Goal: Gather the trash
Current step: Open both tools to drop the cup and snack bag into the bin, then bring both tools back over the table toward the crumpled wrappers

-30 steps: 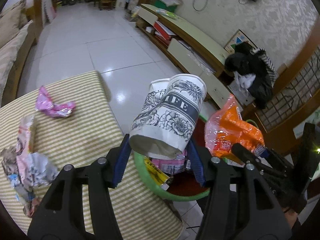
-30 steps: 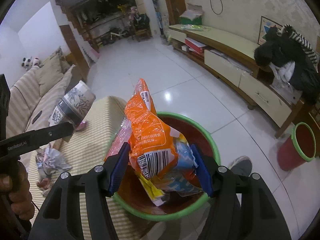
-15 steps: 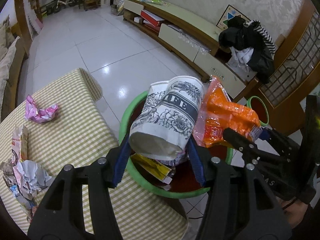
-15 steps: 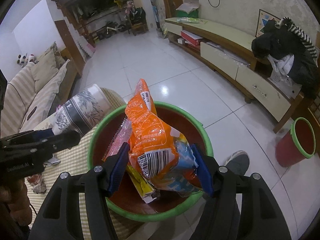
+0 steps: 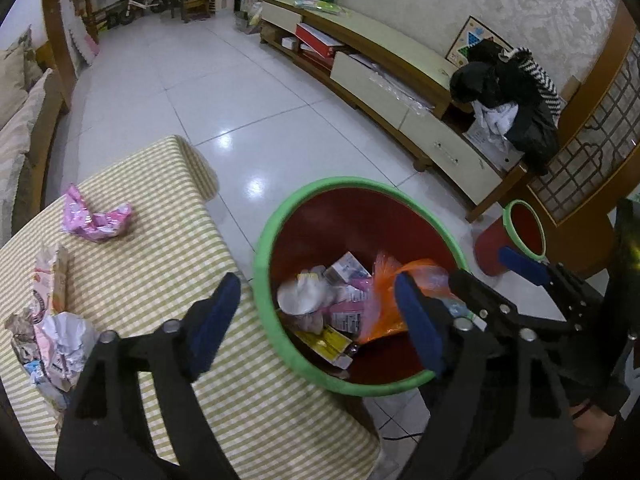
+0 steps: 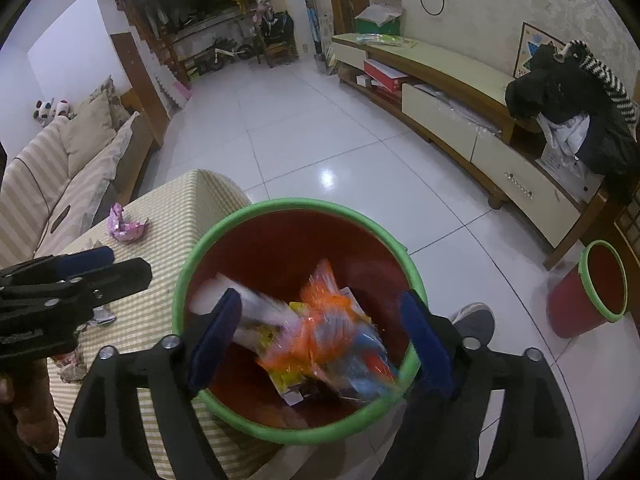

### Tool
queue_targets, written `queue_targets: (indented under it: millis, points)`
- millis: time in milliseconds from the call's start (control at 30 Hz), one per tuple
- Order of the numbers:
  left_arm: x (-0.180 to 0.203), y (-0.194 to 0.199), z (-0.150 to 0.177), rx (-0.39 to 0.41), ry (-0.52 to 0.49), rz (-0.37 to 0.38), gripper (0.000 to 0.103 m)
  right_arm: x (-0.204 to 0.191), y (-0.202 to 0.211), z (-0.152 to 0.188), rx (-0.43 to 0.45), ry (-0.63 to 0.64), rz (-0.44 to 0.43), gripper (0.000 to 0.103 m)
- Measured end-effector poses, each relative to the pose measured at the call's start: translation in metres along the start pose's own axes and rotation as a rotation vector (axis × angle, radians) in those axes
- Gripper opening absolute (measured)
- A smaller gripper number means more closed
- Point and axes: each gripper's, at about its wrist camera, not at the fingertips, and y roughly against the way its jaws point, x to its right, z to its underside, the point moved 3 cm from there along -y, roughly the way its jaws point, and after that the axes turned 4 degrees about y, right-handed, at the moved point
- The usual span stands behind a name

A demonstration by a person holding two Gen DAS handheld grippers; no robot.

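Two hand-held grippers: left hand-held gripper (image 5: 316, 320) and right hand-held gripper (image 6: 320, 332), jaws opening, nothing gripped.
Bin (image 5: 348, 184): orange bag (image 6: 328, 320), paper cup (image 5: 298, 298) inside.
Tabletop (image 5: 168, 216): pink wrapper (image 5: 96, 222).

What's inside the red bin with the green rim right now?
Inside the red bin: an orange snack bag, a white paper cup, a yellow wrapper and small cartons. The pile covers whatever lies beneath it.

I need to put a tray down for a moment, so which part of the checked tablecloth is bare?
The free patch lies between the crumpled pink wrapper and the green-rimmed red bin, running down the yellow checked tablecloth to the near edge. The cloth's left edge is crowded with a pile of torn paper wrappers.
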Motion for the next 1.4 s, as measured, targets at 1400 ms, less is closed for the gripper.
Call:
queue_targets:
  millis: [1400]
  points:
    - [-0.276, 0.175, 0.14, 0.166, 0.512, -0.272, 0.097, -0.273, 0.01, 0.023, -0.038, 0.324, -0.232, 0.096]
